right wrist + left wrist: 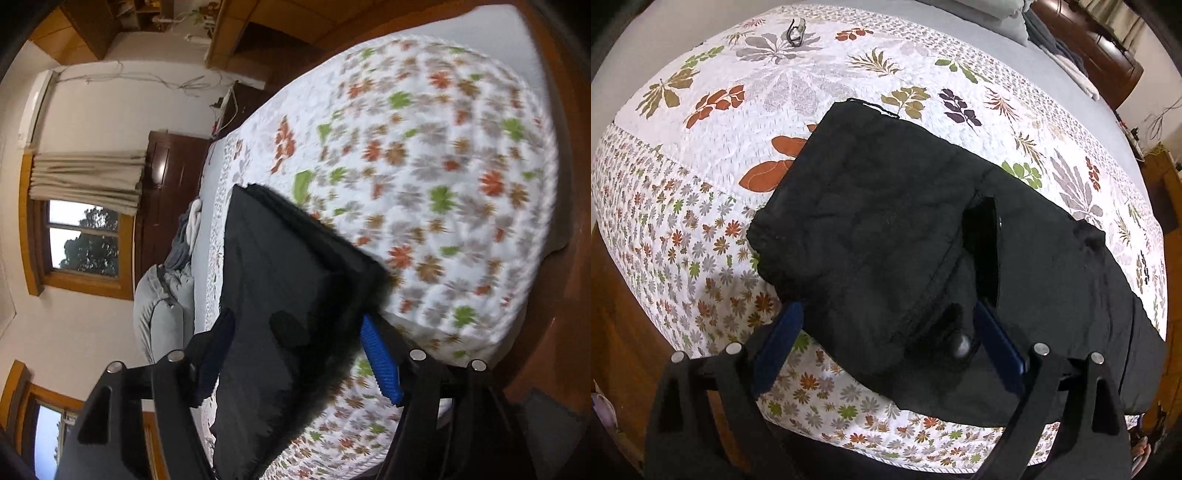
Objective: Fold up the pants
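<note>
Black pants (886,229) lie folded on a floral quilt (701,229), one part laid over another, a pocket opening facing up. My left gripper (886,325) is open, its blue-padded fingers (779,343) wide apart on either side of the near edge of the pants. In the right wrist view the pants (280,280) fill the gap of my right gripper (299,343), which is open with blue pads (380,362) on either side of the cloth. That view is tilted and blurred.
The quilt covers a bed with a grey sheet (923,22). A small dark clip-like item (796,31) lies at the far side of the quilt. Grey pillows and clothes (166,295) sit by a dark wooden headboard (162,192). Wooden floor (613,314) lies below the bed edge.
</note>
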`<move>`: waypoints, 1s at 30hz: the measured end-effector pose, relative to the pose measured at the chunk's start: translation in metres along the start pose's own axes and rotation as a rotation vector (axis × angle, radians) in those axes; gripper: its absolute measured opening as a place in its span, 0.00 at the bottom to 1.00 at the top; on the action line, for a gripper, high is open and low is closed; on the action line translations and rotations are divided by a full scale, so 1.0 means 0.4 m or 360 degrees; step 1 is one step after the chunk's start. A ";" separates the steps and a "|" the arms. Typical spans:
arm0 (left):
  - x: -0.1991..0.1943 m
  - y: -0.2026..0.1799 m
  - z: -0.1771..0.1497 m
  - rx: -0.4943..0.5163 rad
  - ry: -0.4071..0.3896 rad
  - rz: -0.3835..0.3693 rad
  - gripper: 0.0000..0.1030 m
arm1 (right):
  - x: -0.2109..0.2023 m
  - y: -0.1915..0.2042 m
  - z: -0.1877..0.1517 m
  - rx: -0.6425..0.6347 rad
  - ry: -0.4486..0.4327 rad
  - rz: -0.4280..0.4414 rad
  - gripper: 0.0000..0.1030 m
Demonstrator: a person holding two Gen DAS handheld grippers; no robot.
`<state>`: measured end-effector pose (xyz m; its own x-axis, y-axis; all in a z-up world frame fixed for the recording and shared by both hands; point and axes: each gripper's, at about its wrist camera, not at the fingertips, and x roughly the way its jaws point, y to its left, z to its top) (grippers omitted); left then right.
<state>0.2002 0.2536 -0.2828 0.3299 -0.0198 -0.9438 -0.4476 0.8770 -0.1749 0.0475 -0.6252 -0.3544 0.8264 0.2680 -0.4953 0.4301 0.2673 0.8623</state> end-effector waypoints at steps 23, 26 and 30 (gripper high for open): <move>0.030 0.011 0.004 -0.0012 0.0009 -0.0008 0.92 | 0.059 -0.037 0.028 0.0119 0.0013 0.0167 0.58; 0.029 0.013 0.007 -0.0044 0.0001 -0.0019 0.93 | 0.077 -0.021 0.042 0.0103 0.0039 0.0151 0.59; 0.027 0.021 0.009 -0.0072 0.0001 -0.0046 0.93 | 0.094 0.009 0.052 0.0074 0.0065 0.0146 0.48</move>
<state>0.2029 0.2625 -0.2935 0.3425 -0.0449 -0.9385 -0.4751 0.8534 -0.2142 0.0877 -0.6336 -0.3676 0.8480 0.3272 -0.4170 0.3704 0.1969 0.9077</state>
